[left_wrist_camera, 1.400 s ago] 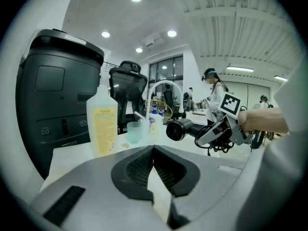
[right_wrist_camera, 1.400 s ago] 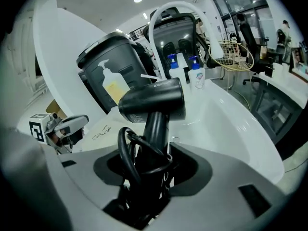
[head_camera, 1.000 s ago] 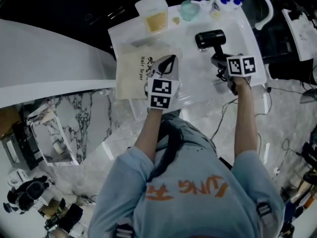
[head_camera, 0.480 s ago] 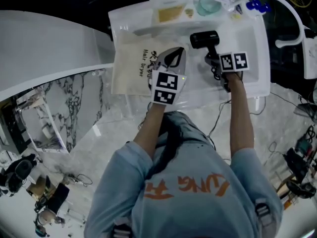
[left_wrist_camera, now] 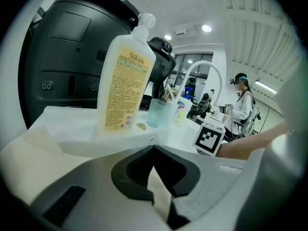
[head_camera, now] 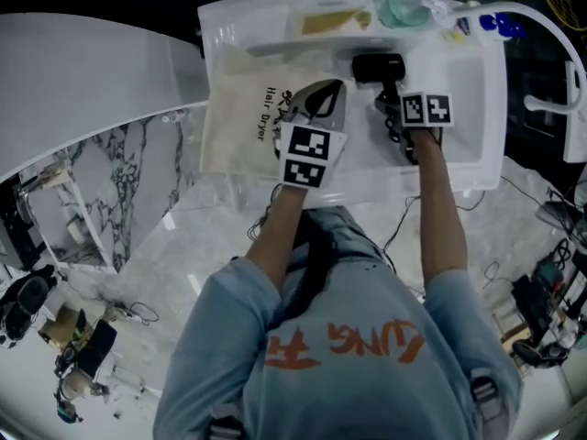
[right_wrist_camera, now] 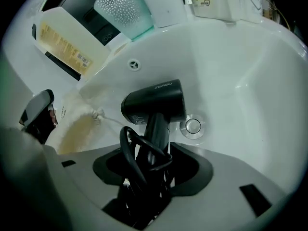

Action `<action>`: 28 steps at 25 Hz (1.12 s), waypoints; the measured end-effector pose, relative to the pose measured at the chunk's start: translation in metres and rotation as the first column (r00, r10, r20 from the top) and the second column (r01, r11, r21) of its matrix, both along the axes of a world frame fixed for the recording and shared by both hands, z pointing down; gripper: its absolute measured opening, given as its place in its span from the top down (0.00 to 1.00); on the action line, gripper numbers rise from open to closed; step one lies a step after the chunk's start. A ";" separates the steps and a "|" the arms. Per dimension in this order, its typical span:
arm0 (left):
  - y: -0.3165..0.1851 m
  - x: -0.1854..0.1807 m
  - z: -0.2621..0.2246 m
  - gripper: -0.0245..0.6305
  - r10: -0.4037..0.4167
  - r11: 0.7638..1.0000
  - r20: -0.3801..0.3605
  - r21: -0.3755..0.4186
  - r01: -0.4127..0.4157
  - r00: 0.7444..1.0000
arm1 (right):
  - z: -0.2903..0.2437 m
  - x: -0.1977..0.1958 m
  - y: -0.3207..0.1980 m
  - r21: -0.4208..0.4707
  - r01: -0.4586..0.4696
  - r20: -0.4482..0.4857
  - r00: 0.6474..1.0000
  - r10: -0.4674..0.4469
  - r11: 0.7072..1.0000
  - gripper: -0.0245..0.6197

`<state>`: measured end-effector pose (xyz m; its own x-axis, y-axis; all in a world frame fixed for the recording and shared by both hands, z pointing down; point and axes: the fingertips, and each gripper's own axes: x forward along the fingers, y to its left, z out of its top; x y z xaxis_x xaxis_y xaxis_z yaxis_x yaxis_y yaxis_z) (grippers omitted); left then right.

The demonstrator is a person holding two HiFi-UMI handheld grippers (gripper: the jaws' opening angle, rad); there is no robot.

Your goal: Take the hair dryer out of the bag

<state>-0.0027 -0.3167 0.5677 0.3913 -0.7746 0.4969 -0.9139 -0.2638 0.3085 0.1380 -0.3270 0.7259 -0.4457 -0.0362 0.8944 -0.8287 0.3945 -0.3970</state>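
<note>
Hair dryer (right_wrist_camera: pixel 154 102): out of bag (head_camera: pixel 240 126), head low in sink (head_camera: pixel 470 108) by drain (right_wrist_camera: pixel 193 126); handle and coiled cord clamped in right gripper (right_wrist_camera: pixel 150 173). Left gripper (left_wrist_camera: pixel 155 176) pinched tight on cream bag fabric, left of basin.

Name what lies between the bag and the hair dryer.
Head view: the left gripper, shut on the edge of the bag, then bare basin up to the hair dryer.
</note>
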 end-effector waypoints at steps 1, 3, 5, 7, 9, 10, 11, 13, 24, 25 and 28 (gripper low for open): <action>0.000 0.000 0.001 0.96 -0.001 1.000 -0.003 -0.003 0.001 1.000 | 0.002 0.000 0.000 -0.002 0.005 -0.006 1.000 -0.005 1.000 0.61; -0.001 0.001 0.003 0.96 -0.006 1.000 -0.011 -0.007 0.006 1.000 | 0.005 -0.002 0.001 -0.010 0.020 -0.017 1.000 -0.020 1.000 0.60; -0.001 0.001 0.005 0.96 -0.012 1.000 -0.017 -0.010 0.011 1.000 | 0.008 -0.004 0.001 -0.016 0.020 -0.009 1.000 -0.020 1.000 0.60; -0.003 0.002 0.006 0.96 -0.017 1.000 -0.019 -0.011 0.017 1.000 | 0.010 -0.007 -0.001 -0.022 0.010 0.004 1.000 -0.010 1.000 0.60; -0.004 0.002 0.008 0.96 -0.023 1.000 -0.016 -0.012 0.023 1.000 | 0.013 -0.009 -0.001 -0.029 0.022 0.005 1.000 -0.022 0.999 0.59; -0.004 0.002 0.008 0.96 -0.025 1.000 -0.015 -0.011 0.025 1.000 | 0.014 -0.010 -0.001 -0.034 0.030 0.004 1.000 -0.030 0.999 0.58; -0.004 0.002 0.007 0.96 -0.028 1.000 -0.014 -0.009 0.028 0.999 | 0.013 -0.011 0.000 -0.038 0.034 0.006 0.999 -0.034 0.999 0.58; -0.003 0.002 0.004 0.96 -0.041 0.999 -0.012 -0.002 0.040 0.999 | 0.011 -0.012 0.001 -0.045 0.030 0.016 0.999 -0.029 0.999 0.56; 0.031 0.015 -0.039 0.96 -0.158 0.984 0.017 0.081 0.156 0.987 | -0.013 -0.005 0.032 -0.044 0.114 0.051 0.992 -0.112 0.992 0.33; 0.038 0.019 -0.044 0.96 -0.167 0.982 0.015 0.088 0.165 0.986 | -0.016 -0.001 0.037 -0.028 0.142 0.031 0.990 -0.141 0.990 0.33; 0.057 0.032 -0.057 0.96 -0.181 0.978 0.012 0.107 0.179 0.983 | -0.026 0.006 0.053 0.021 0.216 -0.009 0.976 -0.216 0.976 0.33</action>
<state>0.0293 -0.2593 0.5109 0.2309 -0.8799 0.4153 -0.9554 -0.1243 0.2678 0.1442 -0.2738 0.7002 -0.4395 0.0412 0.8973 -0.7255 0.5727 -0.3816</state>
